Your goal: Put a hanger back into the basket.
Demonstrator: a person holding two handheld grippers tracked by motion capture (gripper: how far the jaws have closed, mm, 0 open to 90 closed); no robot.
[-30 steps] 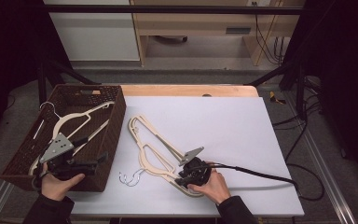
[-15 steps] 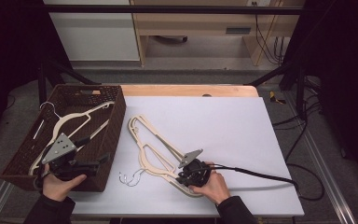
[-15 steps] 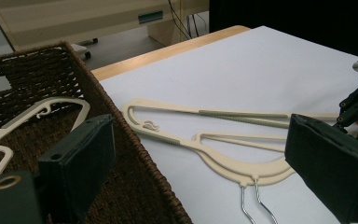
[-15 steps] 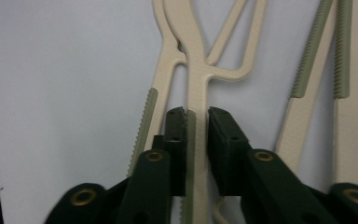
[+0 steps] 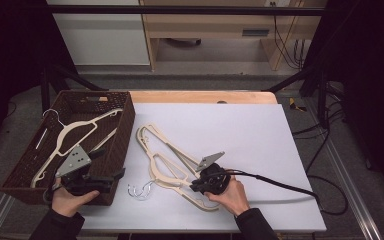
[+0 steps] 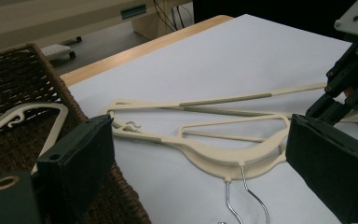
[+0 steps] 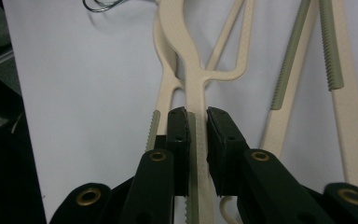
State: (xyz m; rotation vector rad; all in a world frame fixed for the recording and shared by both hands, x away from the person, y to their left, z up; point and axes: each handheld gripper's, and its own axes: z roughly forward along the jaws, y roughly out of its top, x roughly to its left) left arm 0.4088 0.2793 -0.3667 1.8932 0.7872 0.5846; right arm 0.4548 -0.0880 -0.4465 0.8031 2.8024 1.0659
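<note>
Two cream plastic hangers (image 5: 167, 167) lie crossed on the white table, their metal hooks (image 5: 140, 190) pointing toward the front edge. My right gripper (image 5: 196, 186) is low over them, shut on a ribbed arm of one hanger (image 7: 191, 79), which sits pinched between the pads (image 7: 179, 135). The other hanger's arm (image 7: 340, 93) lies to the right of it. A third cream hanger (image 5: 75, 131) rests inside the brown wicker basket (image 5: 125, 130). My left gripper (image 5: 112, 180) is held at the basket's front right corner, open (image 6: 200, 163), with nothing between its pads, facing the hangers and the right gripper (image 6: 349, 79).
The basket stands at the table's left edge. A black cable (image 5: 280, 182) trails from the right gripper across the table to the right. Behind the table is a wooden strip (image 5: 205, 96), then floor and furniture. White table surface (image 5: 240, 130) stretches beyond the hangers.
</note>
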